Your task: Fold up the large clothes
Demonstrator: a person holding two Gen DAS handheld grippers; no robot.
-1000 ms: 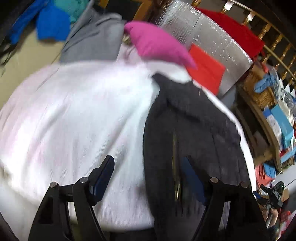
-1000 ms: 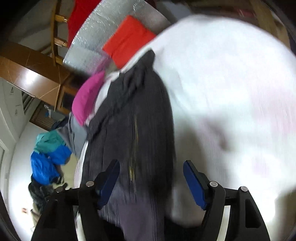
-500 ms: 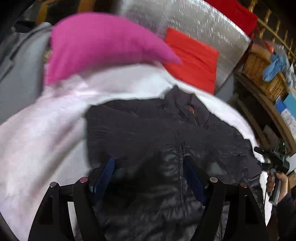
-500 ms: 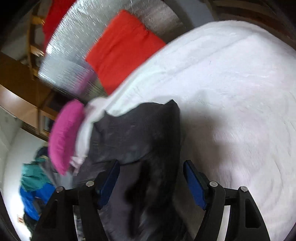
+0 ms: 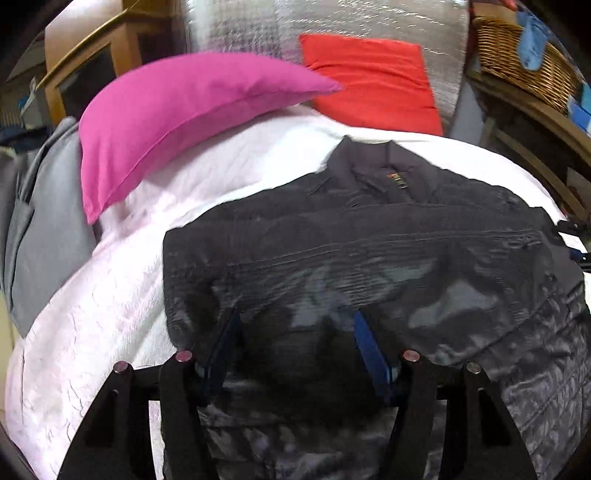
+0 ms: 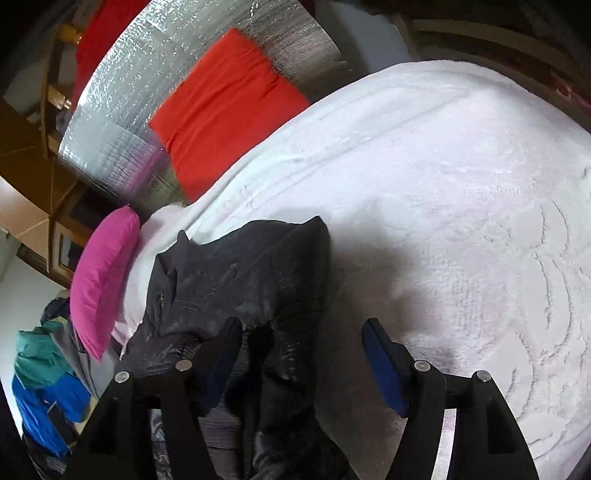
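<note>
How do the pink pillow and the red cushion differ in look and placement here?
The pink pillow is plump and tapers to a pointed corner; the red cushion is flatter and squarer. The pink pillow rests on the white bedding, while the red cushion leans against the silver padded panel. Both sit beyond the dark jacket.

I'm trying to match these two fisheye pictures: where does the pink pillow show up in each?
Left wrist view: the pink pillow fills the upper left, resting on the white blanket behind the dark jacket.
Right wrist view: the pink pillow is a narrow shape at the left edge, left of the dark jacket.
Shared landmark: the red cushion against the silver mat.
</note>
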